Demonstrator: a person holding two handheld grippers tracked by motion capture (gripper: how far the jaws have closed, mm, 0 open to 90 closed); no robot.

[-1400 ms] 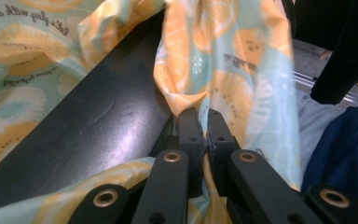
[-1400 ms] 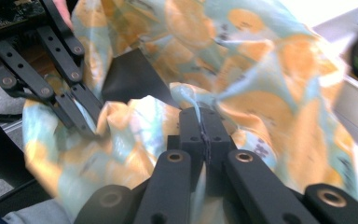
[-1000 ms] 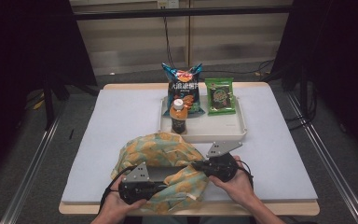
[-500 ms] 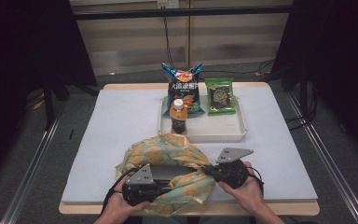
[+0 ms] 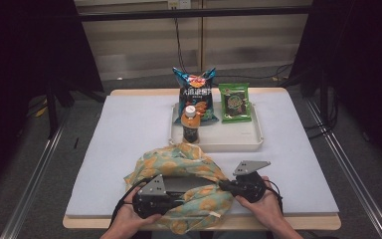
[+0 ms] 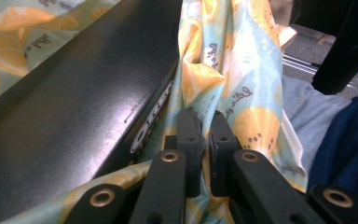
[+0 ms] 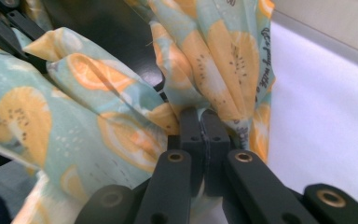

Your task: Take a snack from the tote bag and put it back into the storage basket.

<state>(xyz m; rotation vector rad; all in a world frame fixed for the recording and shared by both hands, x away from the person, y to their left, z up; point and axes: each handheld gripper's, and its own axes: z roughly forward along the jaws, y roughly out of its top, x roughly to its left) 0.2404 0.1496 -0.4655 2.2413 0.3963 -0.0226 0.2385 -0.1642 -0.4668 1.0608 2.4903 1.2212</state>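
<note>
Both claws are pinching the pale-green, orange-fruit-print fabric bag at the near worktop edge: left claw and right claw clamped on its cloth, long axis running left-right.

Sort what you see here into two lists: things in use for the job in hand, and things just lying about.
In use: bag, pinched at its rim by left gripper and right gripper.

Lying about: tray, bottle, blue packet, green packet.
</note>
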